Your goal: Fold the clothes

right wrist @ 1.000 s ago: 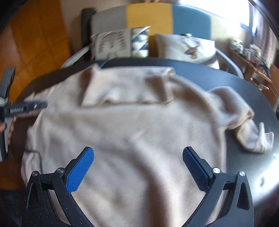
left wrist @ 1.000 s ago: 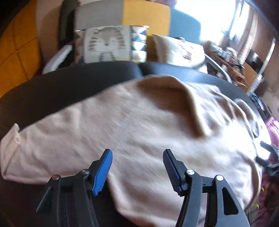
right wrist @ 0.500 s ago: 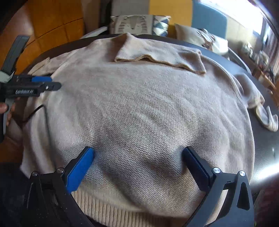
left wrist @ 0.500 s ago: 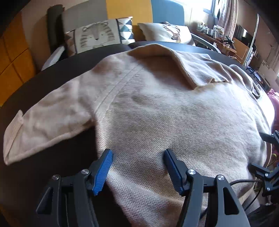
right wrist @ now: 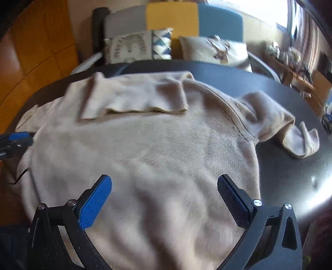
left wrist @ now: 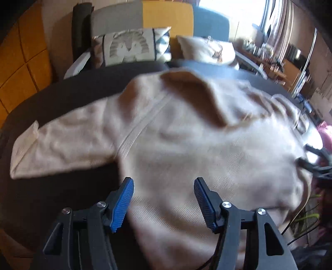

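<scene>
Where the dark round table (right wrist: 280, 99) curves away toward the sofa, spread flat across most of it: beige knit sweater (right wrist: 145, 149), collar (right wrist: 134, 99) folded down at the far edge. Left sleeve (left wrist: 62, 141) stretched straight out over bare tabletop; right sleeve (right wrist: 290, 128) bunched and doubled back near the table's right rim. Bright glare on the tabletop at lower right in the right wrist view. Behind the table, a sofa (right wrist: 172, 20) in grey, yellow and blue panels, with a tiger-print cushion (left wrist: 128, 47) and a pale cushion (right wrist: 215, 49) just beside it. Orange wood-panelled wall (left wrist: 25, 68) to the left; sunlit window (left wrist: 238, 16) and cluttered wooden shelves (right wrist: 300, 68) to the right. Left gripper (left wrist: 164, 199) spread wide, grasping nothing, over the sweater's left hem edge. Right gripper (right wrist: 165, 199) likewise released, hovering above the lower body of the sweater. Left view blurred.
</scene>
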`<move>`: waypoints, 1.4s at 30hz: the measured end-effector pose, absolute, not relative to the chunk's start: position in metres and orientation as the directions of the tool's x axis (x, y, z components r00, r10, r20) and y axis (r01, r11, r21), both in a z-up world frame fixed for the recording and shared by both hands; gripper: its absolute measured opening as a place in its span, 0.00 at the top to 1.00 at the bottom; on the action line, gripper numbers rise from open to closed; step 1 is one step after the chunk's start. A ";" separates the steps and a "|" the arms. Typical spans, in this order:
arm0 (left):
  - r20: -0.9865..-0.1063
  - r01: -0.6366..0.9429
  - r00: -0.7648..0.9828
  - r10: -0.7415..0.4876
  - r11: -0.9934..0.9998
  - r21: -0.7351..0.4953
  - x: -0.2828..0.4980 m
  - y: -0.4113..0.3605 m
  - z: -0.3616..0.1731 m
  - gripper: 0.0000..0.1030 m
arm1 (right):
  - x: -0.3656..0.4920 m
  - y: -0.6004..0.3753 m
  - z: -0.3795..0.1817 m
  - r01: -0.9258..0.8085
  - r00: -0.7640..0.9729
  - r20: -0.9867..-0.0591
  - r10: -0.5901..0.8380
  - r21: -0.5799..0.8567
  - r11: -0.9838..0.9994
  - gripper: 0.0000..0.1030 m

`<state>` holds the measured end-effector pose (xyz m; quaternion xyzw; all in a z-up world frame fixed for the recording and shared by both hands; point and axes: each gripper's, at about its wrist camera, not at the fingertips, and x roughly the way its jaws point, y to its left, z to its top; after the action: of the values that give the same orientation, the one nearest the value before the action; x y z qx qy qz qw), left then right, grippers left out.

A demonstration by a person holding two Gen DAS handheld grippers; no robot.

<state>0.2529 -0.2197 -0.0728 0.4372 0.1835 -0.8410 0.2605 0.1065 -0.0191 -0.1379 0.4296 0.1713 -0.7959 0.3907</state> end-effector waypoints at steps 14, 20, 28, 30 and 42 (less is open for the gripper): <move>-0.847 0.588 -0.444 -0.292 -0.808 -0.029 0.243 -0.208 -0.112 0.38 | 0.159 -0.002 -0.159 0.792 -0.356 -0.796 -0.489 0.021 -0.610 0.00; -0.838 0.620 -0.442 -0.321 -0.784 -0.027 0.269 -0.202 -0.113 0.37 | 0.145 -0.010 -0.157 0.804 -0.312 -0.826 -0.470 0.034 -0.593 0.00; -0.870 0.644 -0.395 -0.295 -0.765 -0.033 0.261 -0.214 -0.108 0.39 | 0.071 0.010 -0.109 0.725 -0.427 -0.751 -0.504 0.049 -0.687 0.00; -0.872 0.641 -0.394 -0.290 -0.767 -0.034 0.249 -0.217 -0.106 0.39 | 0.039 0.011 -0.095 0.693 -0.481 -0.728 -0.488 0.025 -0.720 0.00; -0.892 0.632 -0.368 -0.262 -0.774 -0.033 0.190 -0.233 -0.103 0.39 | -0.089 -0.037 -0.141 0.648 -0.492 -0.845 -0.211 -0.193 -0.737 0.00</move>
<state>0.1898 -0.2330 -0.1029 0.4886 0.1892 -0.8052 0.2777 -0.0893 -0.0367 -0.1408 0.4320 0.2525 -0.8259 0.2599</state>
